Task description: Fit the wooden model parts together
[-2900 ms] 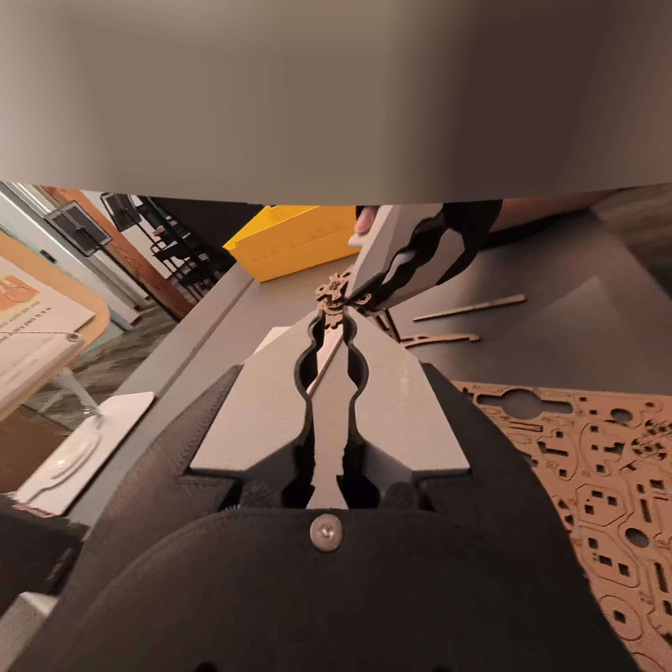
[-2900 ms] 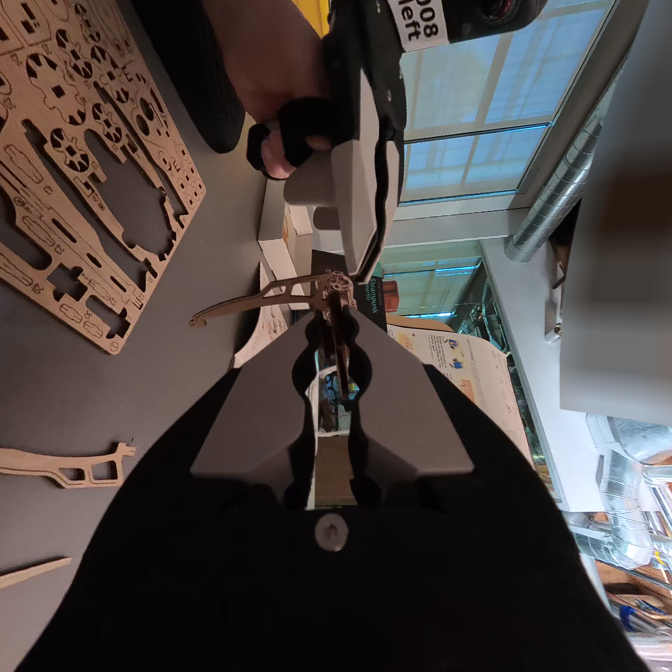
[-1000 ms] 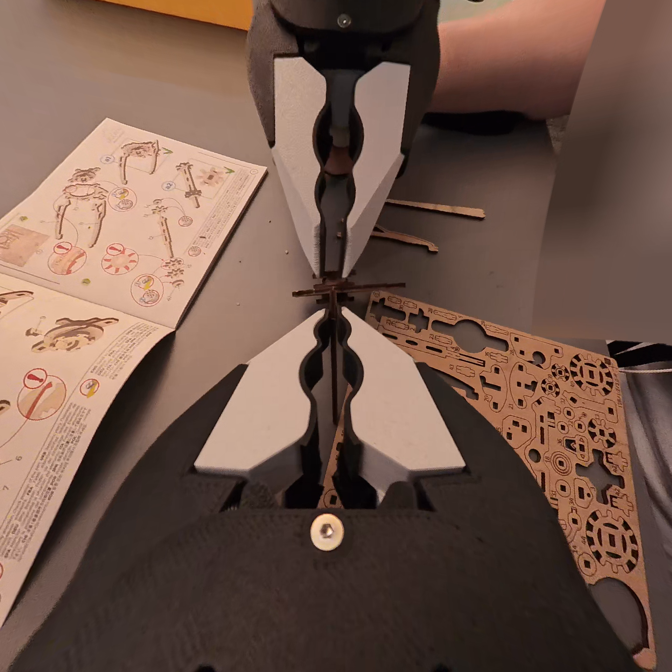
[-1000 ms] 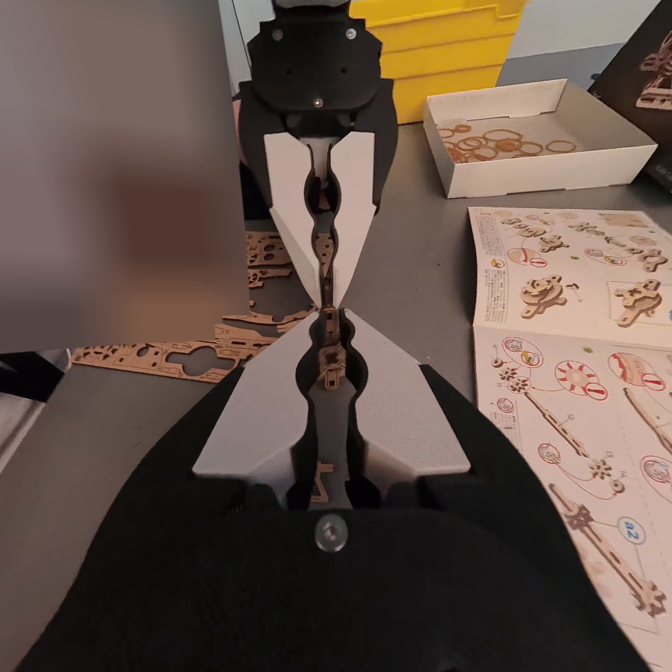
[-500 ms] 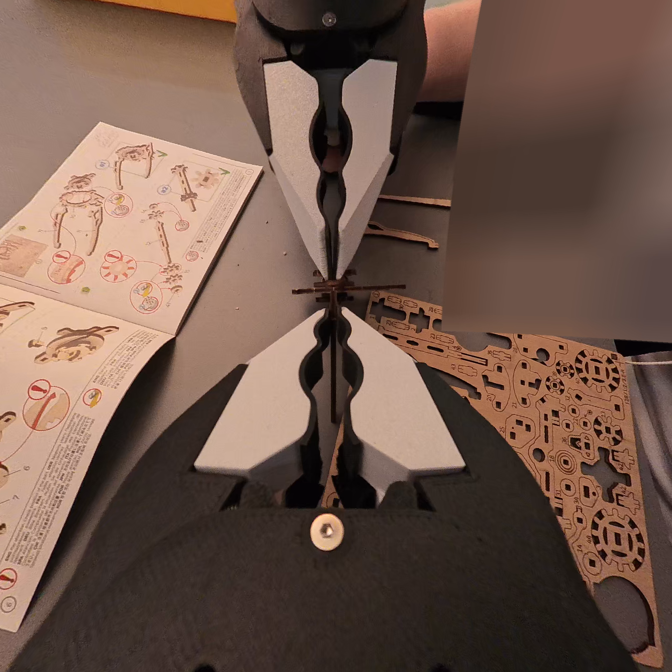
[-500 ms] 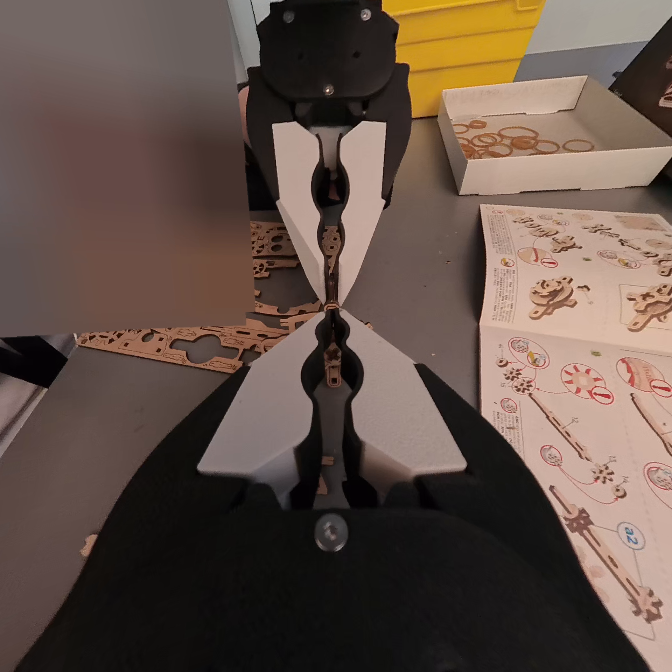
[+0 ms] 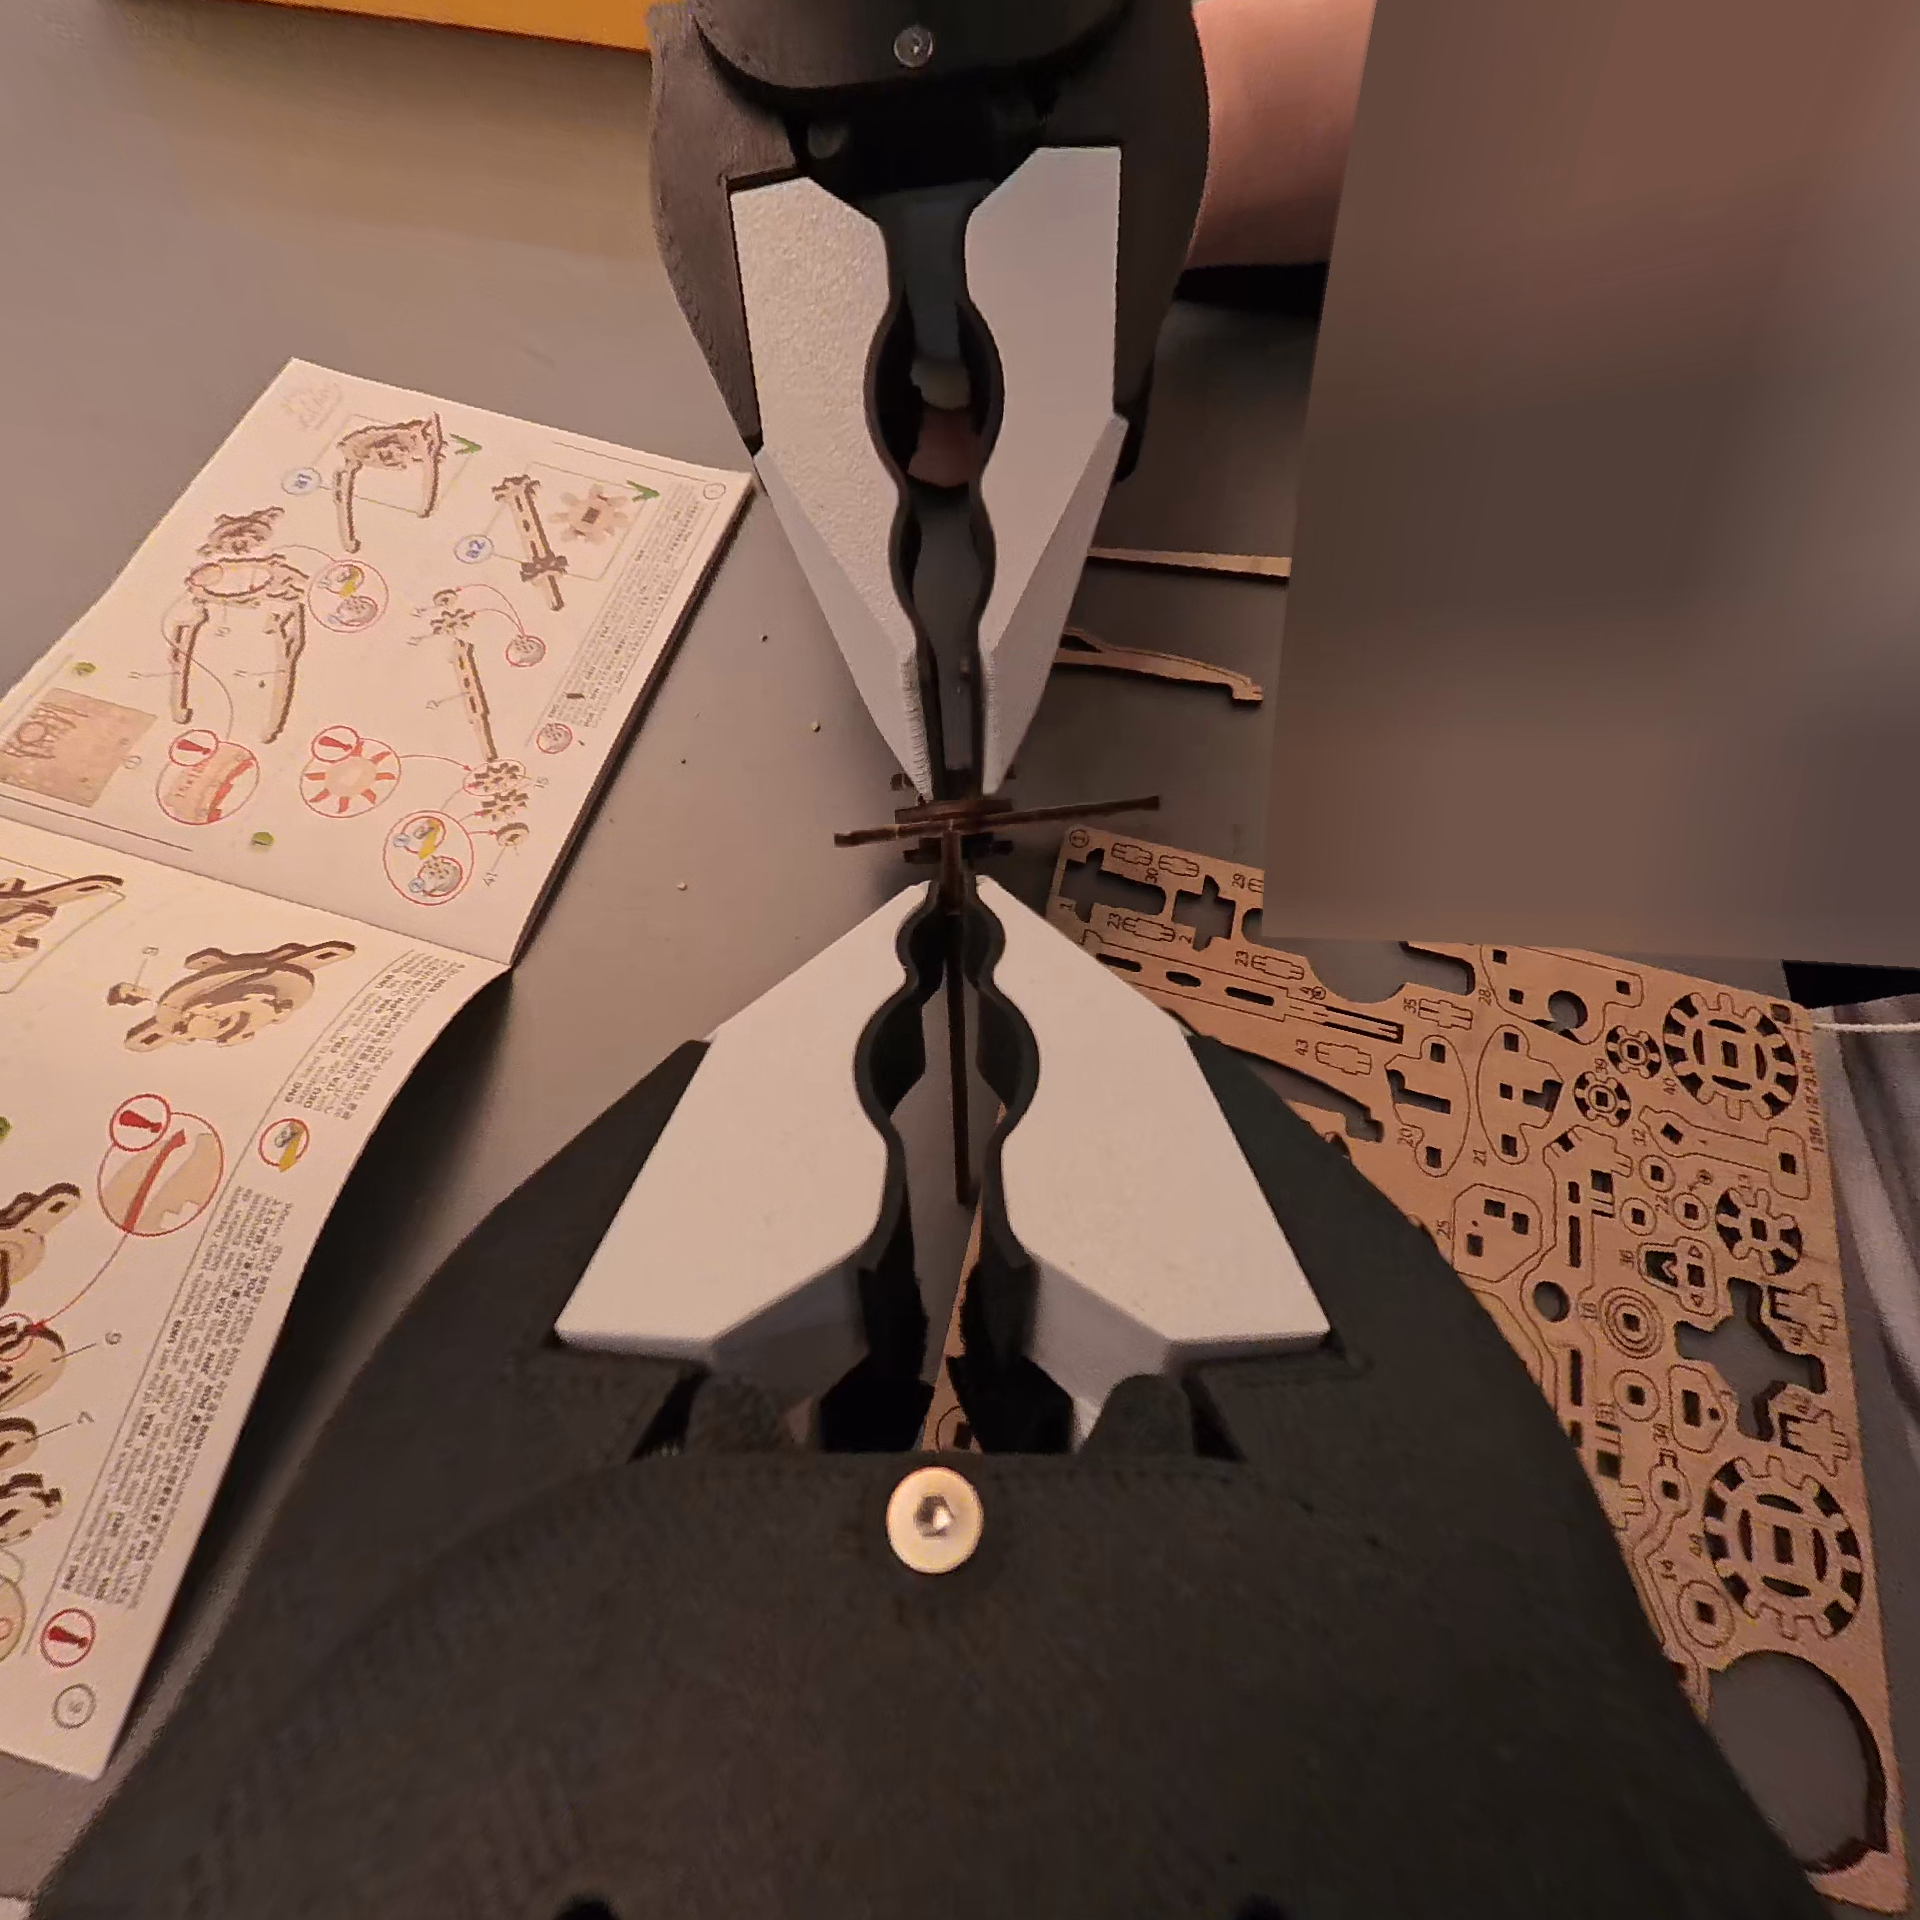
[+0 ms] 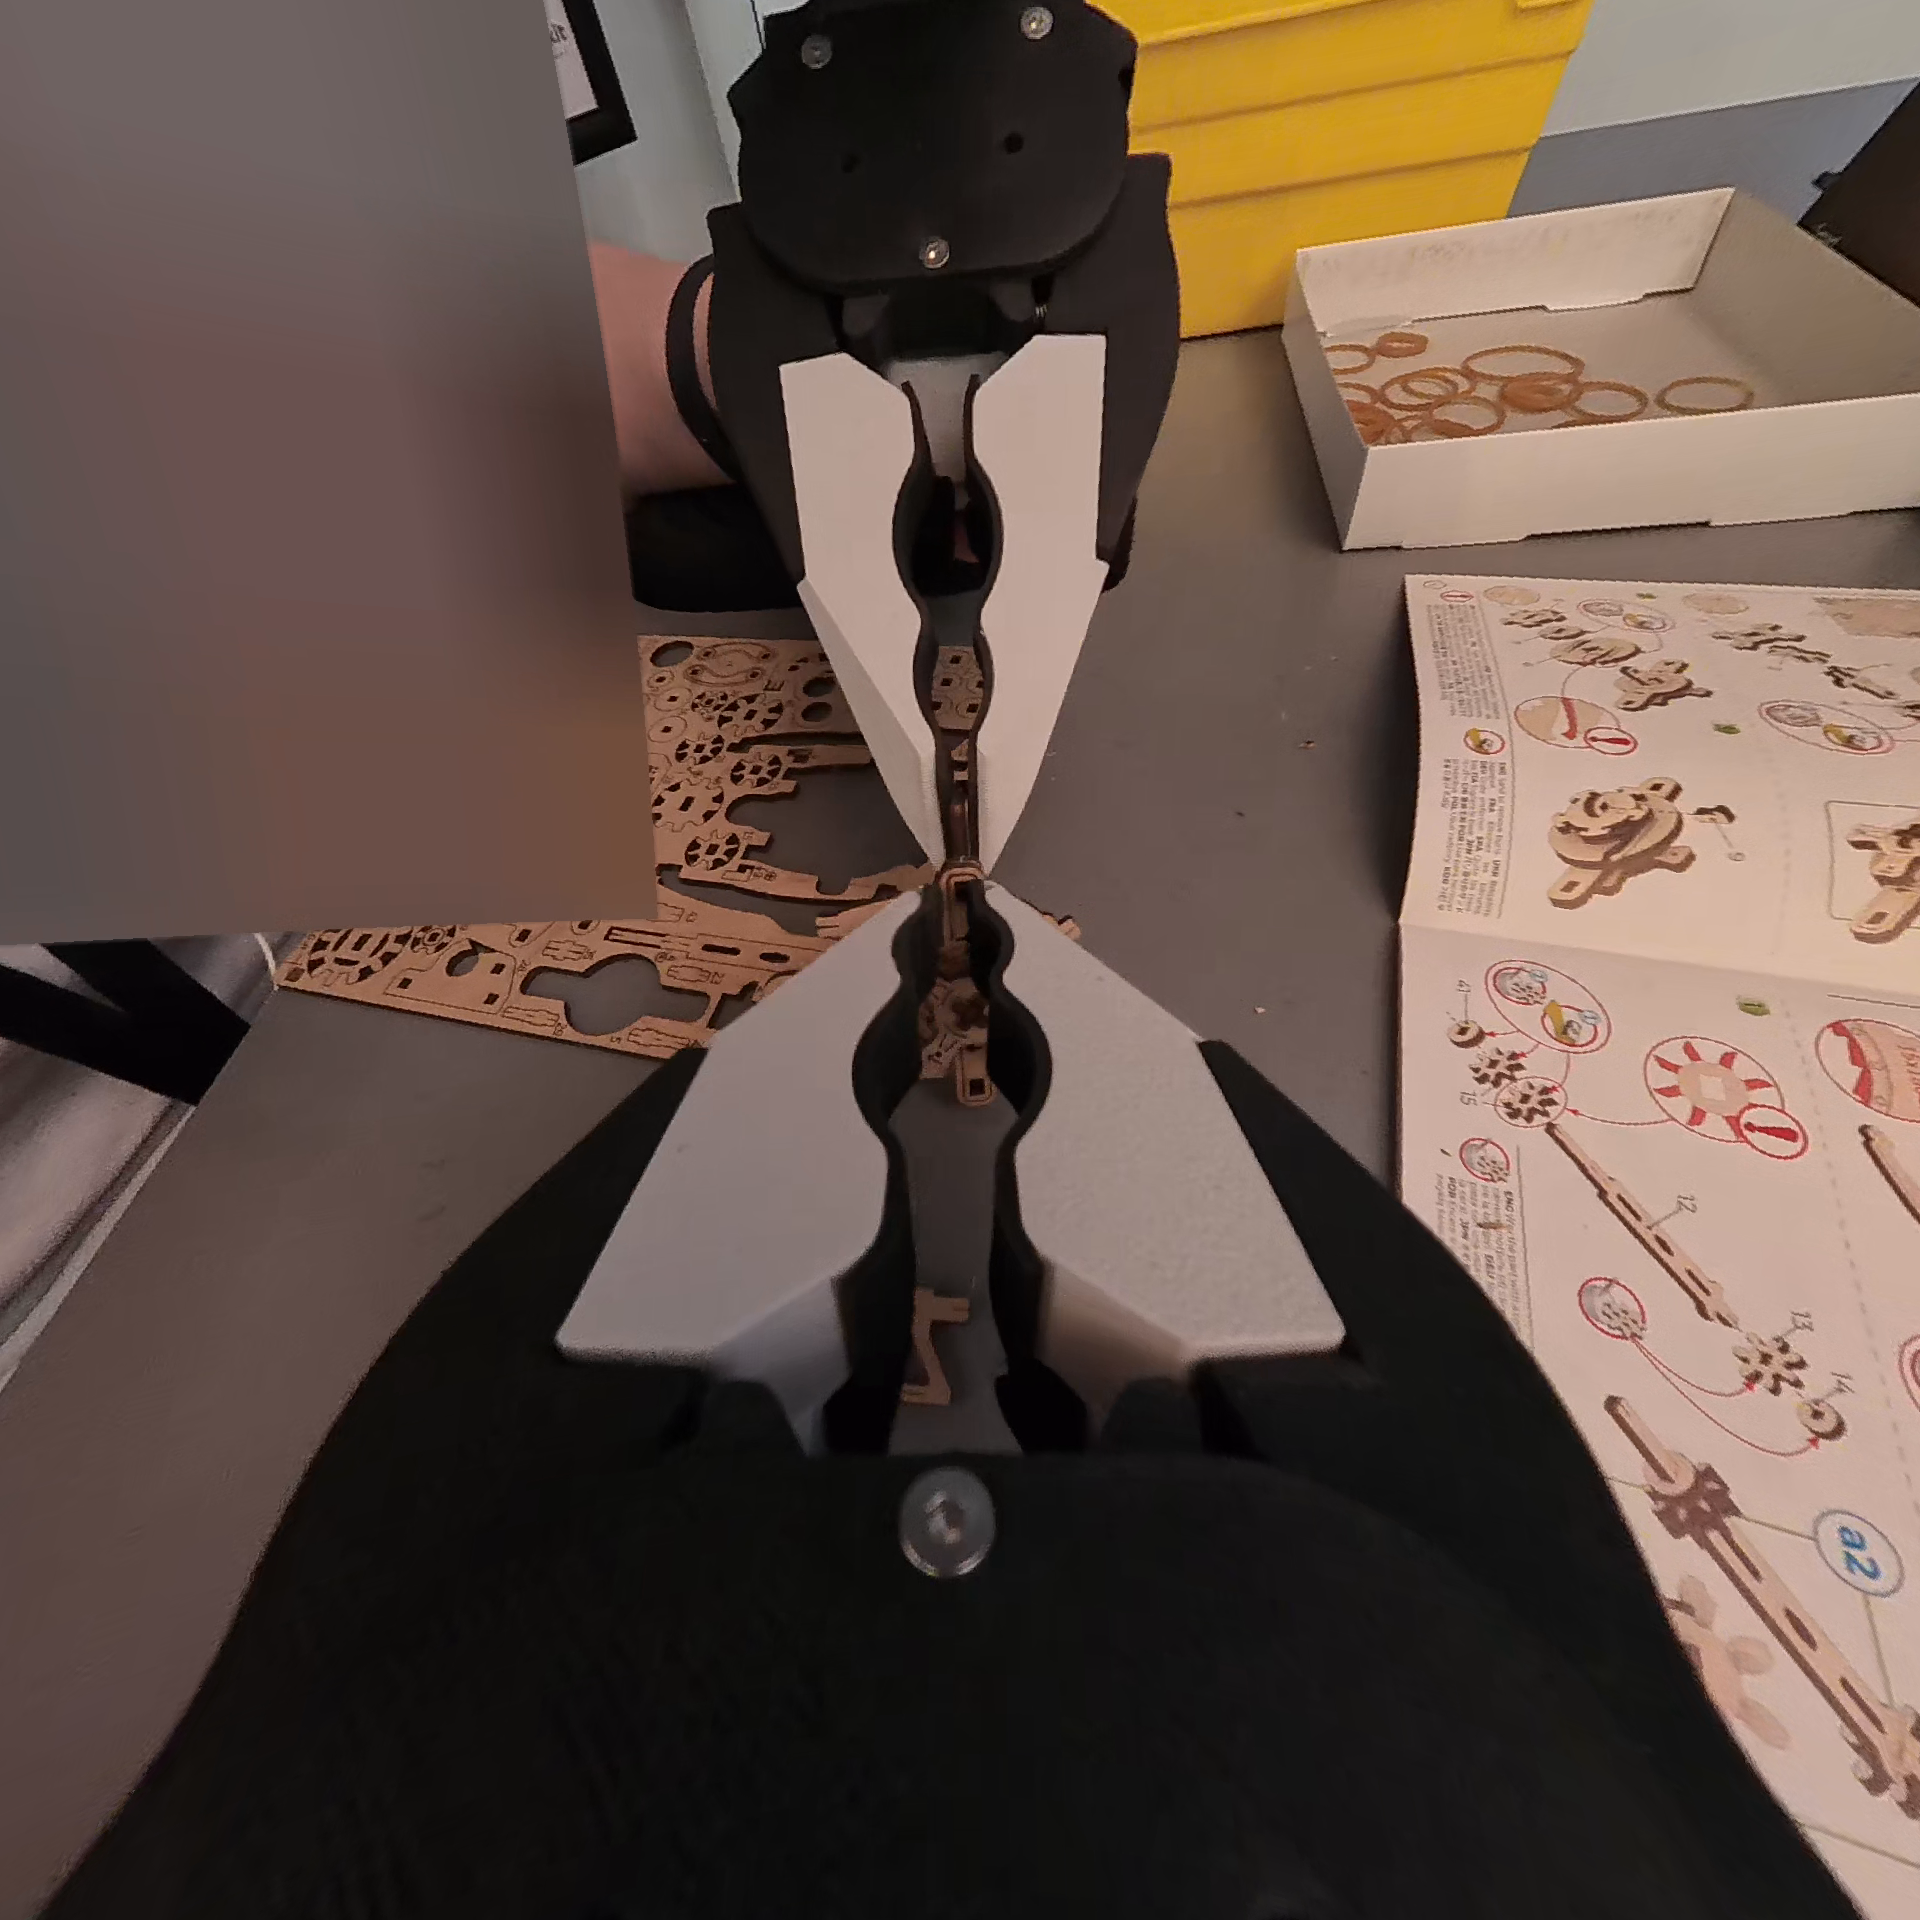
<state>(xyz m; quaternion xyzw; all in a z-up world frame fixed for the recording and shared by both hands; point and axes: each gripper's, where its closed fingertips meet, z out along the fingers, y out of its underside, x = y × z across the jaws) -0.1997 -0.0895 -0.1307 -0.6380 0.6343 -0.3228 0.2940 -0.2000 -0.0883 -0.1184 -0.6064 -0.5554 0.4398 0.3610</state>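
**Wooden model parts held tip to tip above the counter**

The wooden model parts [image 7: 954, 831] are held in the air between two pairs of tongs that face each other nose to nose. A thin flat strip, seen edge-on, is clamped by the left tongs [image 7: 951, 899], which are closed on it; its far end carries small stacked gear-like discs. The right tongs [image 7: 951, 774] are closed as well, on the discs' other side, and a slotted wooden piece [image 8: 956, 1049] is seen between their grey wedge-shaped fingers [image 8: 1132, 1164].

The fingers are matte and finely grained, with wavy inner edges, set in black textured housings.

In the left wrist view, a laser-cut plywood sheet [image 7: 1621, 1226] with gear-shaped cut-outs lies on the dark grey counter [image 7: 312, 208], opposite an open instruction leaflet [image 7: 312, 727]. Only the right wrist view shows a shallow white cardboard box [image 8: 1558, 488] of thin wooden rings [image 8: 1507, 395] and yellow bins [image 8: 1351, 156] behind.
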